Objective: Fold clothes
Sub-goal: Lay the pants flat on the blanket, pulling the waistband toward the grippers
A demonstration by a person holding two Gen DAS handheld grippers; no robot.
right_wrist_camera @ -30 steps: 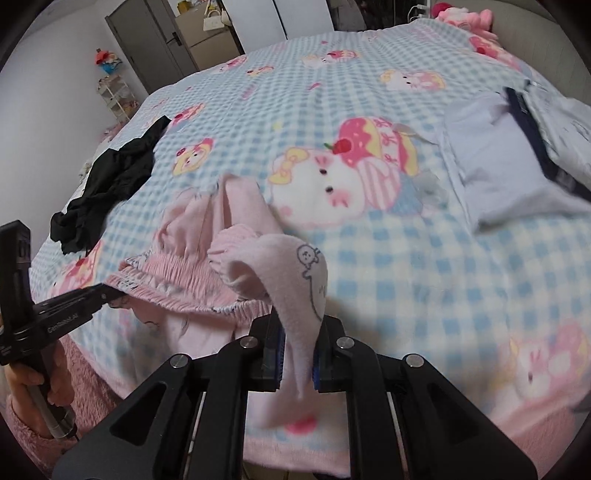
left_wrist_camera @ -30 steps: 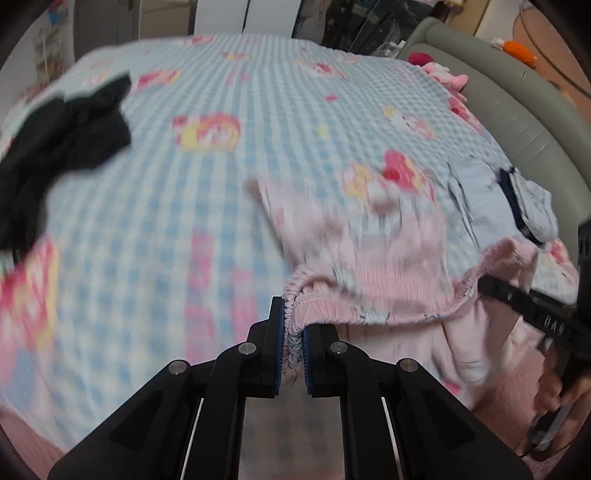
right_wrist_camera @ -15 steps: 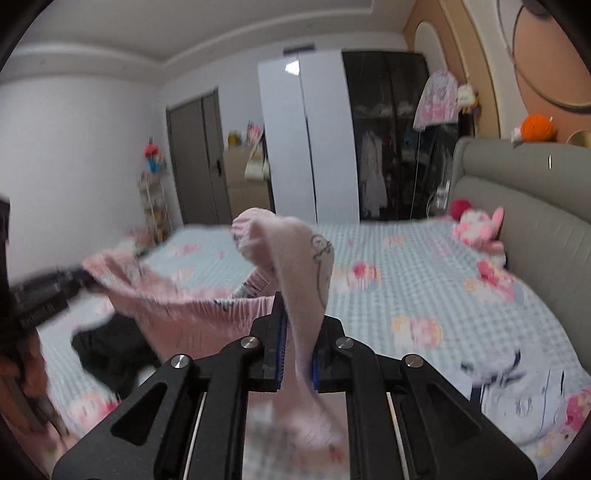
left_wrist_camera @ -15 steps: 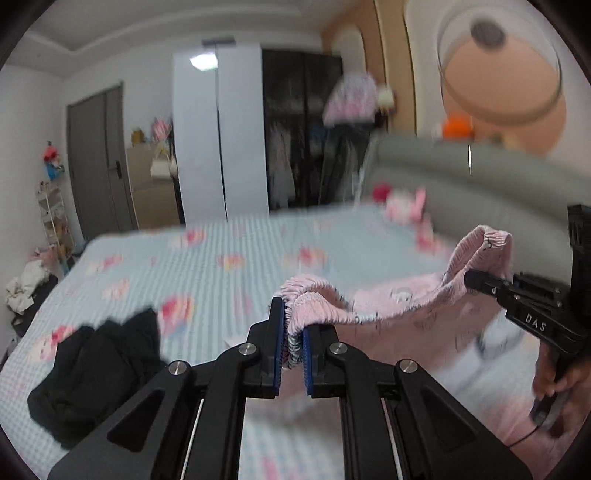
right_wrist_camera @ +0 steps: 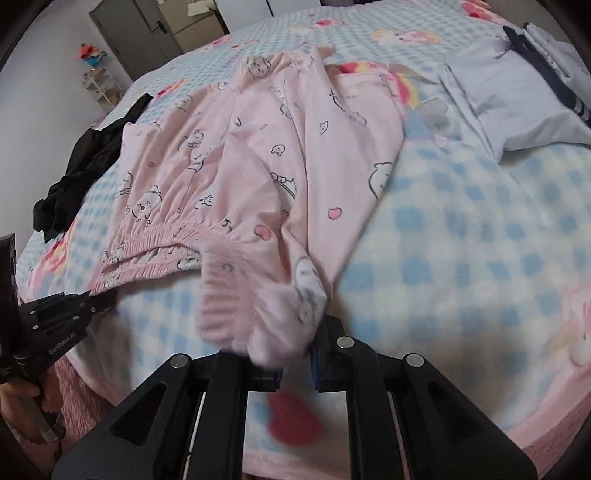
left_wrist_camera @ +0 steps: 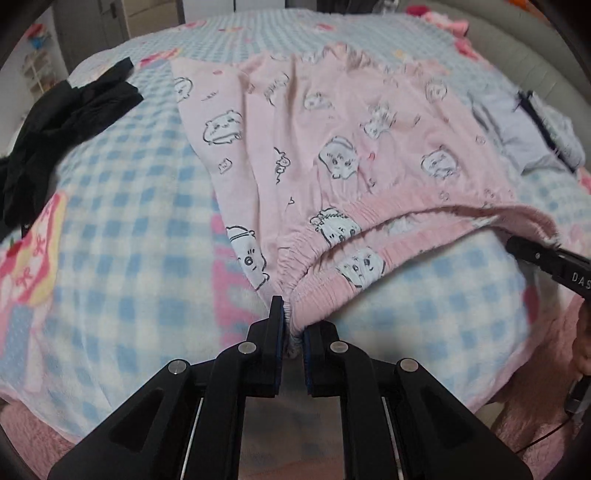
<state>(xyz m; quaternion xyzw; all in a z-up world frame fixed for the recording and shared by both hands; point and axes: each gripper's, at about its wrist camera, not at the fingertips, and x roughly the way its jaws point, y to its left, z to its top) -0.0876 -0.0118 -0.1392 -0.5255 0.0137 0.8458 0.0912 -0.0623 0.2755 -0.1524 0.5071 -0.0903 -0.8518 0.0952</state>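
Your left hand-held gripper [left_wrist_camera: 293, 332] pinches pink pajama pants [left_wrist_camera: 332, 122] at waistband; right hand-held gripper [right_wrist_camera: 297, 363] likewise clamped on waistband. Pants spread across checked bed [left_wrist_camera: 129, 206].

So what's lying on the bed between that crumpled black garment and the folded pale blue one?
The pink cartoon-print pyjama trousers, spread flat between the black garment and the pale blue one; the left wrist view shows it.

Home bedroom: a wide bed [left_wrist_camera: 122, 206] covered with a blue-and-white checked cartoon blanket, grey padded headboard [left_wrist_camera: 517, 48] behind it, clothes lying on the cover, plush toys [left_wrist_camera: 448, 22] near the headboard, a grey door [right_wrist_camera: 122, 33] and small shelf rack [right_wrist_camera: 99, 86] along the wall
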